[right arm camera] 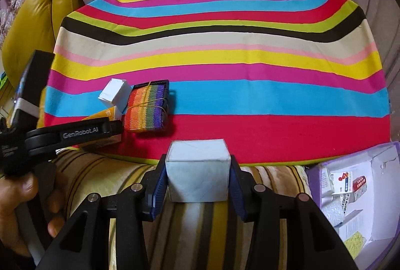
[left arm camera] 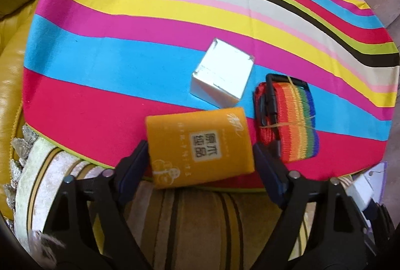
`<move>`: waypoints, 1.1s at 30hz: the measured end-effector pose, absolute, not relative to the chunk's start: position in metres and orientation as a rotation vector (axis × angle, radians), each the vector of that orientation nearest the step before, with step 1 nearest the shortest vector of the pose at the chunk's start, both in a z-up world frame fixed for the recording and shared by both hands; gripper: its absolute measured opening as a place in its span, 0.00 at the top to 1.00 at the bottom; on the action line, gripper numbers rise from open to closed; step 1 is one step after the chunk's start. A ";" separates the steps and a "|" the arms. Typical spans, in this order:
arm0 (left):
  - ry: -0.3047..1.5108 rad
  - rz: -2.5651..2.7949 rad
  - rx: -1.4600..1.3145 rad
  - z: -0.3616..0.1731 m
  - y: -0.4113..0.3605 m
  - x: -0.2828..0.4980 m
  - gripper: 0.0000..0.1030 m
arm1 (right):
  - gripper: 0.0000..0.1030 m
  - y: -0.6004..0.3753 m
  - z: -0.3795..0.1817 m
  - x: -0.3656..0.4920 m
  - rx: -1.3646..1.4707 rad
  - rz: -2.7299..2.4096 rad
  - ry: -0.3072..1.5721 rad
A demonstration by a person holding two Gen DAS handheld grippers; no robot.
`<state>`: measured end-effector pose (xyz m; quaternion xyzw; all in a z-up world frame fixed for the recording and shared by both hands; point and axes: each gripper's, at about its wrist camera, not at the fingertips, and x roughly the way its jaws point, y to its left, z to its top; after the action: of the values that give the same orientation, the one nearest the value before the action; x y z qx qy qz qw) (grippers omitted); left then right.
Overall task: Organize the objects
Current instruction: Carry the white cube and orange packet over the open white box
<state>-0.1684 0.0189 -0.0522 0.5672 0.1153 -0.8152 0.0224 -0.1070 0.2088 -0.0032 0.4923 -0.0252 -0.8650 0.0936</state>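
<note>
Orange packet [left arm camera: 200, 148] was seen between the spread pads of the left tool [left arm camera: 201, 167], long axis pointing away toward the striped surface [left arm camera: 125, 64]. White cube [right arm camera: 198, 171] was pinched by the right tool [right arm camera: 198, 180], just short of that surface's near edge.

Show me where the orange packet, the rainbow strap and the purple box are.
orange packet [left arm camera: 200, 147]: left wrist view, its printed face.
rainbow strap [left arm camera: 297, 119]: left wrist view, its folded webbing.
purple box [right arm camera: 317, 171]: right wrist view, its left wall.
</note>
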 end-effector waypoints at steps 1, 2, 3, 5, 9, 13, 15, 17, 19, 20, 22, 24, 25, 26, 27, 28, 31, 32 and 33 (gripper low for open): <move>0.357 -2.529 1.754 -0.052 0.019 -0.168 0.22 | 0.56 0.214 -0.002 -0.102 1.458 -2.567 -0.084; 0.359 -2.531 1.752 -0.052 0.018 -0.167 0.22 | 0.56 0.215 -0.001 -0.102 1.456 -2.569 -0.088; 0.365 -2.533 1.743 -0.051 0.017 -0.165 0.23 | 0.56 0.217 0.000 -0.101 1.451 -2.571 -0.092; 0.375 -2.533 1.716 -0.047 0.012 -0.163 0.23 | 0.56 0.218 0.001 -0.099 1.444 -2.575 -0.097; 0.427 -2.568 1.652 -0.036 0.002 -0.149 0.23 | 0.56 0.222 0.003 -0.095 1.430 -2.586 -0.103; 0.477 -2.644 1.605 -0.021 0.000 -0.133 0.23 | 0.56 0.227 0.005 -0.090 1.422 -2.602 -0.108; 0.501 -2.702 1.587 -0.012 0.005 -0.123 0.23 | 0.56 0.230 0.007 -0.086 1.418 -2.611 -0.110; 0.495 -2.739 1.580 -0.009 0.012 -0.116 0.23 | 0.56 0.234 0.008 -0.083 1.415 -2.621 -0.112; 0.478 -2.782 1.576 -0.003 0.022 -0.108 0.23 | 0.56 0.238 0.009 -0.081 1.413 -2.632 -0.116; 0.476 -2.795 1.578 -0.001 0.022 -0.105 0.23 | 0.56 0.239 0.010 -0.079 1.413 -2.637 -0.118; 0.473 -2.827 1.584 0.003 0.031 -0.099 0.23 | 0.56 0.244 0.011 -0.076 1.413 -2.648 -0.125; 0.457 -2.861 1.594 0.005 0.043 -0.094 0.23 | 0.56 0.250 0.012 -0.073 1.414 -2.660 -0.133; 0.452 -2.881 1.600 0.007 0.049 -0.091 0.23 | 0.56 0.252 0.012 -0.072 1.414 -2.665 -0.137; 0.447 -2.897 1.609 0.008 0.052 -0.092 0.23 | 0.56 0.254 0.013 -0.071 1.414 -2.669 -0.139; 0.440 -2.908 1.617 0.009 0.054 -0.093 0.23 | 0.56 0.257 0.013 -0.069 1.413 -2.675 -0.142; 0.431 -2.919 1.624 0.009 0.058 -0.092 0.23 | 0.56 0.259 0.013 -0.067 1.413 -2.680 -0.144; 0.404 -2.957 1.638 0.015 0.078 -0.092 0.23 | 0.56 0.267 0.015 -0.061 1.413 -2.695 -0.157; 0.389 -2.975 1.639 0.017 0.084 -0.089 0.23 | 0.56 0.269 0.015 -0.060 1.414 -2.700 -0.162; 0.376 -2.987 1.639 0.019 0.089 -0.088 0.23 | 0.56 0.273 0.015 -0.057 1.415 -2.706 -0.170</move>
<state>-0.0877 0.0887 0.0187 0.4732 0.1084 -0.8625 -0.1428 -0.0572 0.2731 0.0155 0.4623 -0.0557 -0.8840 0.0418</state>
